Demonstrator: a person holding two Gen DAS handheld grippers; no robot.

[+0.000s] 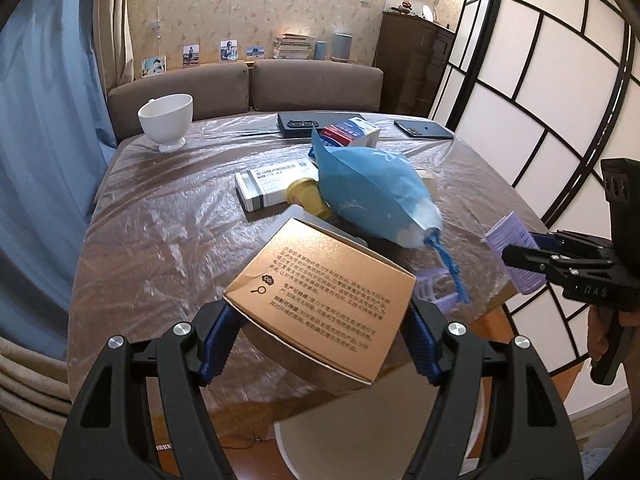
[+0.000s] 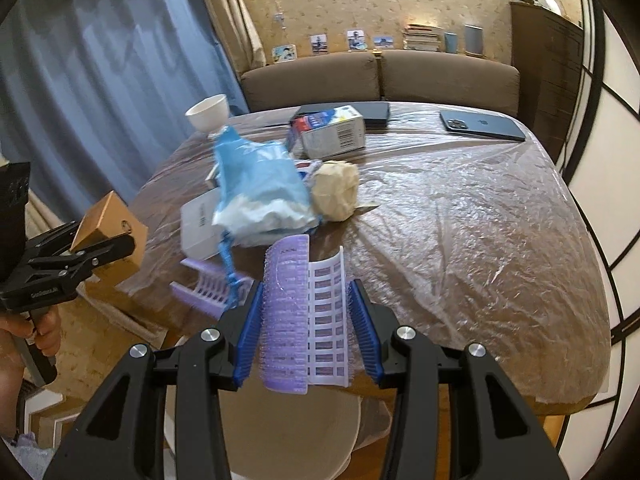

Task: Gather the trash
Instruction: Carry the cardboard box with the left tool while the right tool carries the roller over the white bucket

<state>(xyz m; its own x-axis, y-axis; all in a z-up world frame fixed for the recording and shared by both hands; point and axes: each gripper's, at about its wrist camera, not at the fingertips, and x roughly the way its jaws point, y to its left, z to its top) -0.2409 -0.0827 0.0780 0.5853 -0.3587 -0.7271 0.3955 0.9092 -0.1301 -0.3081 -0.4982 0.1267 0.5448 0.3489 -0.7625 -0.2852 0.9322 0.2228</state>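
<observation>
My left gripper (image 1: pixel 320 340) is shut on a gold cardboard box (image 1: pixel 324 300) with black print, held above the table's near edge; the same gold box (image 2: pixel 110 236) shows at the left of the right wrist view. My right gripper (image 2: pixel 306 332) is shut on a purple and white hair roller (image 2: pixel 304 312), also seen as the purple roller (image 1: pixel 516 256) at the right of the left wrist view. Below both grippers stands a white bin (image 2: pixel 288 432). On the table lie a blue plastic bag (image 1: pixel 372 196), a crumpled paper ball (image 2: pixel 334 190) and another purple roller (image 2: pixel 204 288).
The table (image 2: pixel 460 220) is covered with clear plastic film. On it are a white cup (image 1: pixel 166 120), medicine boxes (image 1: pixel 272 188) (image 2: pixel 332 130), a yellow cap (image 1: pixel 306 196), a dark phone (image 2: pixel 482 124) and a black case (image 1: pixel 316 122). A brown sofa (image 1: pixel 248 88) stands behind.
</observation>
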